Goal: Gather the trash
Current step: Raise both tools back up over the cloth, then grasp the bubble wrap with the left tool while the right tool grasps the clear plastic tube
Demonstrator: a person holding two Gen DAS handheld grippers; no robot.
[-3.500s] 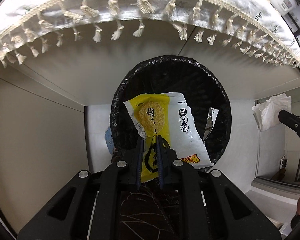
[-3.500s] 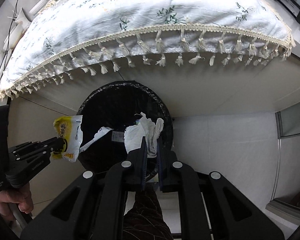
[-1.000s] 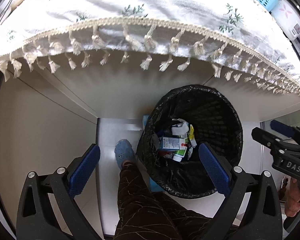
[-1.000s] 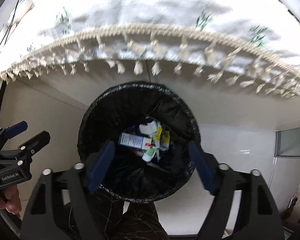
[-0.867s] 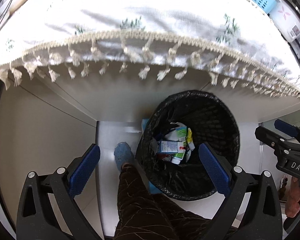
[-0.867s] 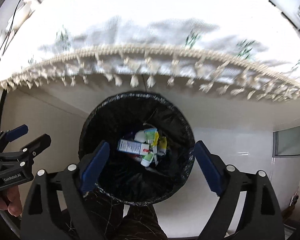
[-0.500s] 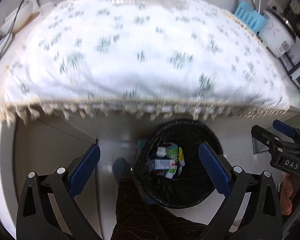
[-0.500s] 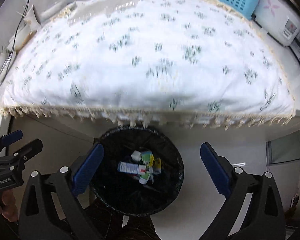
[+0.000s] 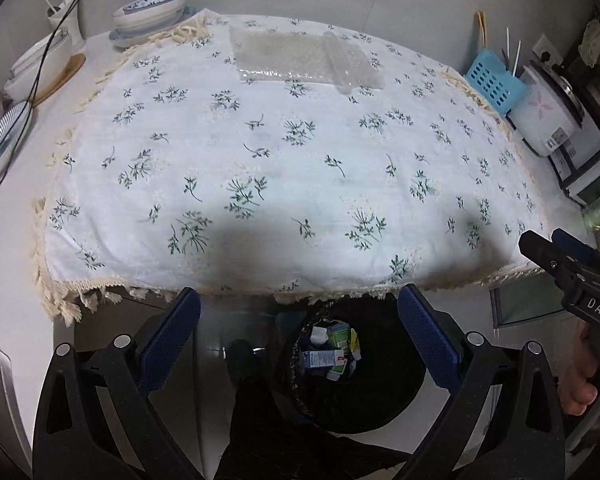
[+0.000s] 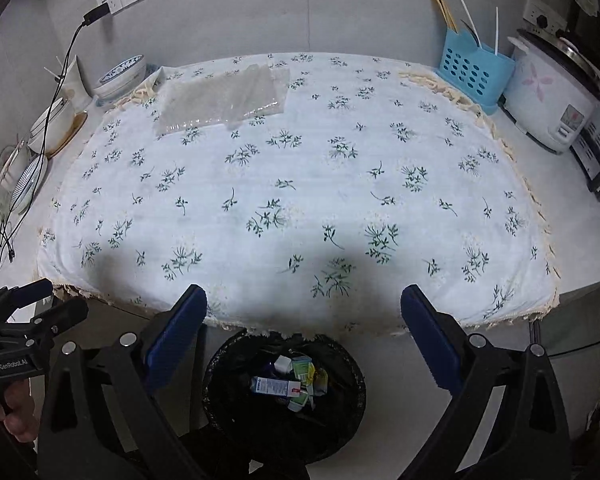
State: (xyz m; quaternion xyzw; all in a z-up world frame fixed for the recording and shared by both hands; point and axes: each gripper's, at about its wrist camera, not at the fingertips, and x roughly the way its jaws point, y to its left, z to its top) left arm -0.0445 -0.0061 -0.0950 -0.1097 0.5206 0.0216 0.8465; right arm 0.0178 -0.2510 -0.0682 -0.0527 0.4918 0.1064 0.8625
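Note:
A black-lined bin (image 9: 388,380) (image 10: 340,412) stands on the floor under the table's front edge, holding cartons and wrappers (image 9: 328,350) (image 10: 288,386). A clear bubble-wrap sheet (image 9: 300,58) (image 10: 224,100) lies flat at the far side of the flowered tablecloth (image 9: 300,160). My left gripper (image 9: 298,294) hangs open and empty above the bin and table edge. My right gripper (image 10: 304,290) is also wide open with nothing between its blue pads. Each gripper shows in the other's view, the right one (image 9: 544,238) at the right edge and the left one (image 10: 65,297) at the left edge.
A rice cooker (image 10: 552,92) and a blue utensil basket (image 10: 474,72) stand at the table's far right. Bowls (image 9: 148,12), plates and a black cable (image 10: 60,80) crowd the far left. A person's dark trouser leg (image 9: 260,420) is beside the bin.
The yellow packet and the white tissue left the jaws and both grippers now stand open. Both hands have risen from the bin, bringing the tabletop and bubble wrap into view.

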